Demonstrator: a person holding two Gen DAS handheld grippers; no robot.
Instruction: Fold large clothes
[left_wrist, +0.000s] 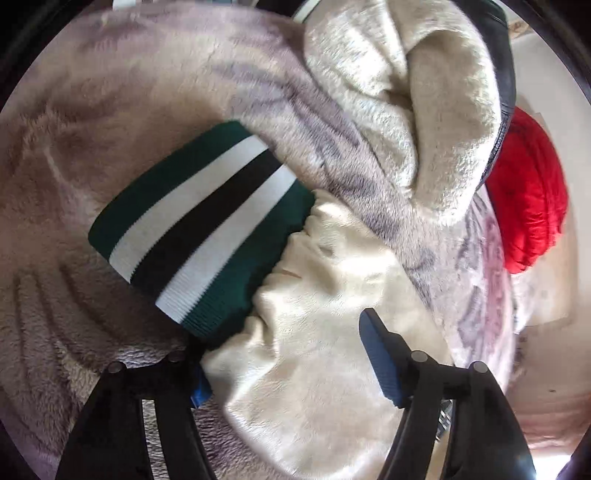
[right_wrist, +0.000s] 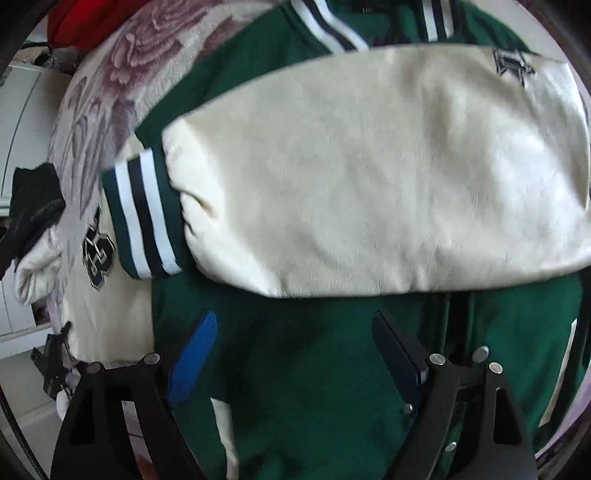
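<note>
Sleeves are getting folded: cream leather-look sleeve (right_wrist: 369, 166) is lying across green varsity jacket body (right_wrist: 314, 369) on plush blanket (left_wrist: 92, 110). Body fold remaining. Right gripper (right_wrist: 295, 354) and left gripper (left_wrist: 284, 354) are hanging open, empty.

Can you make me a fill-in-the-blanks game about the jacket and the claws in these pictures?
1. The jacket body under the right claw is ____.
2. The cream sleeve lies ____ the jacket body.
3. The striped cuff has two ____ stripes beside a black one.
4. The bundle at the edge is ____.

Missing words: green; across; white; red
</note>
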